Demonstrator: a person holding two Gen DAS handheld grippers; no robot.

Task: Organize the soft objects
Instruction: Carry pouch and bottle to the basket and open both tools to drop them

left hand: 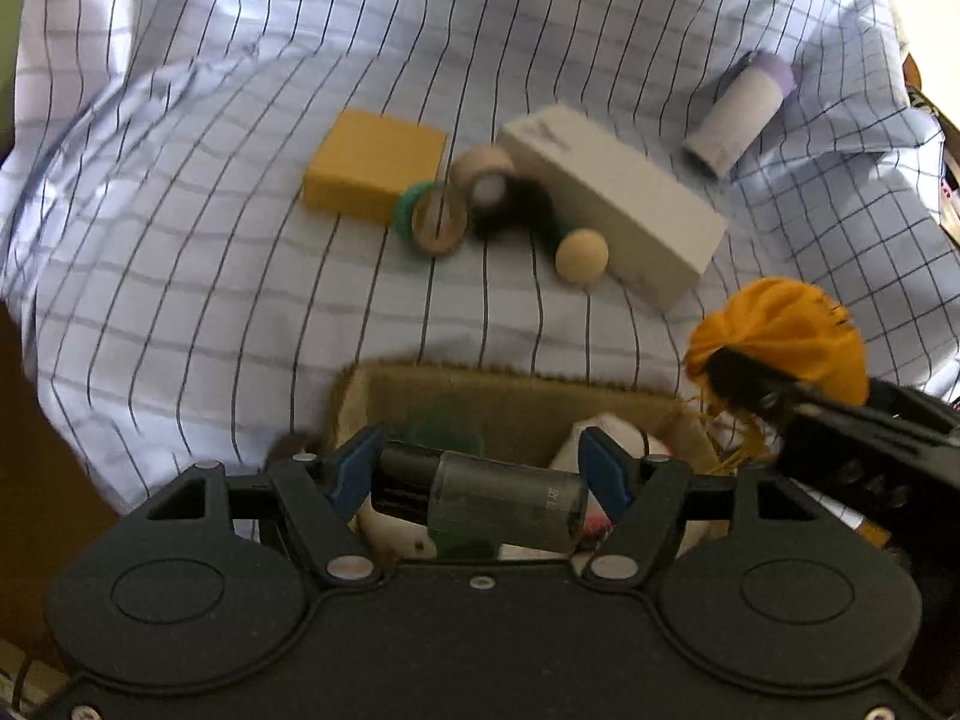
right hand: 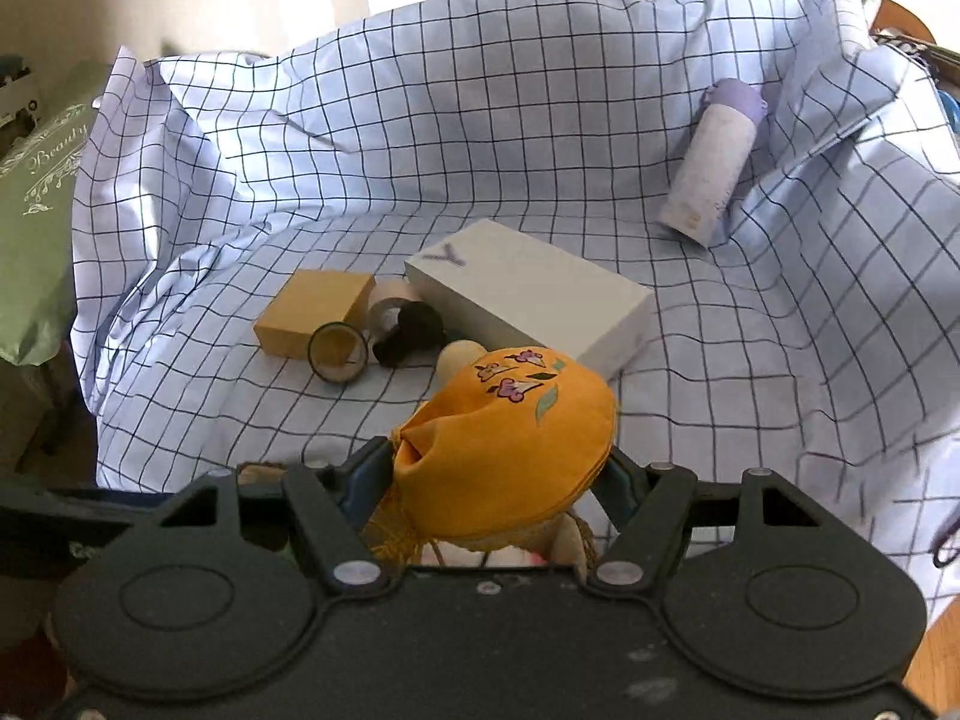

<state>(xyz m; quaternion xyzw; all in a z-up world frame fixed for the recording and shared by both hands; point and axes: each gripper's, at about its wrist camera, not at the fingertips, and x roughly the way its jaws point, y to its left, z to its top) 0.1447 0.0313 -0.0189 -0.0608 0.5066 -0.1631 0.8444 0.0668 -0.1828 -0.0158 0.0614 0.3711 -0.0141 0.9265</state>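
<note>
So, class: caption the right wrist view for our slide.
Right gripper holds an orange pouch above checked cloth scattered with boxes and tape rolls.

L gripper (left hand: 480, 468) clamps dark bottle (left hand: 498, 504) over brown basket (left hand: 516, 402), probably w/ plush inside.

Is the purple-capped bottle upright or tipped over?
Tipped over: the purple-capped bottle lies on its side on the checked cloth.
</note>
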